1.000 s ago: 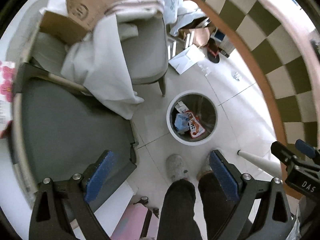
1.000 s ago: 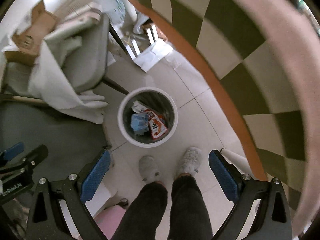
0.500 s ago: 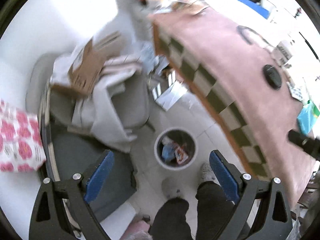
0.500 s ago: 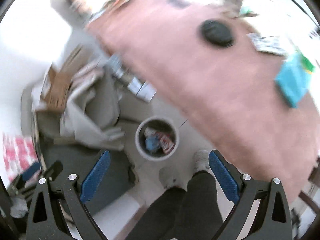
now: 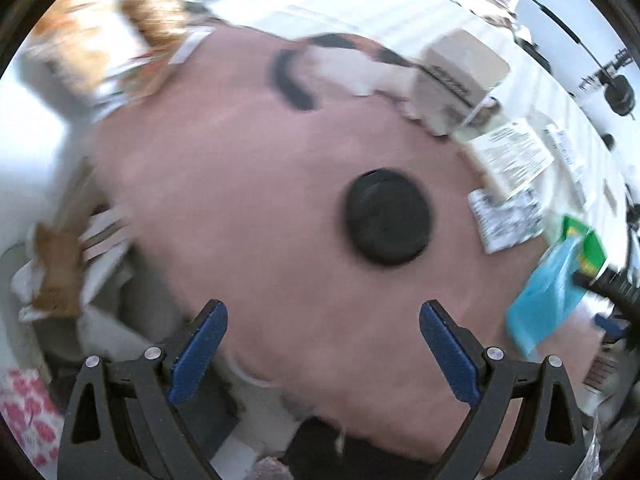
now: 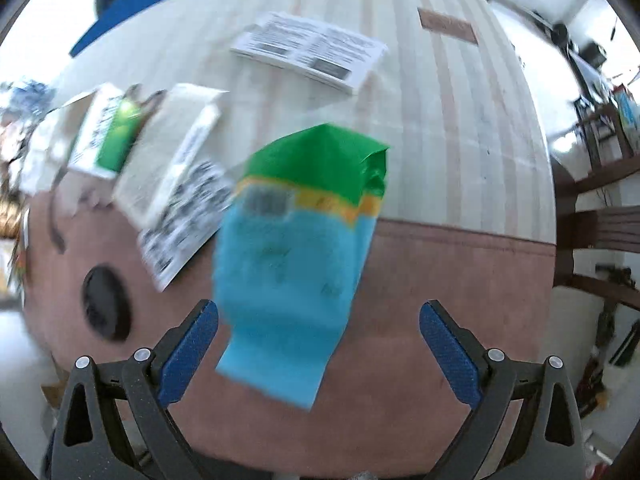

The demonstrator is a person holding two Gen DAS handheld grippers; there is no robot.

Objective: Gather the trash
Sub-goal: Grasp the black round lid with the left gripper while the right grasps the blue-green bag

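Note:
A blue and green snack bag (image 6: 296, 256) lies on the pink tabletop (image 6: 440, 280), just ahead of my open, empty right gripper (image 6: 318, 344). The bag also shows at the right edge of the left wrist view (image 5: 556, 288). My left gripper (image 5: 322, 344) is open and empty above the pink tabletop (image 5: 240, 200). A black round disc (image 5: 388, 222) lies ahead of it and shows at the left in the right wrist view (image 6: 106, 304). Printed paper wrappers (image 6: 180, 208) lie left of the bag. Both views are blurred.
A printed leaflet (image 6: 312, 50) lies on the striped cloth (image 6: 440, 120) beyond the bag. A beige box (image 5: 460, 76) and more leaflets (image 5: 508, 160) sit at the back right. A chair with cardboard and white cloth (image 5: 64, 272) stands left, below the table.
Both grippers swung up from the floor and its trash bin to the tabletop. The bin and my feet have left view; the blue-green bag now lies close before the right gripper.

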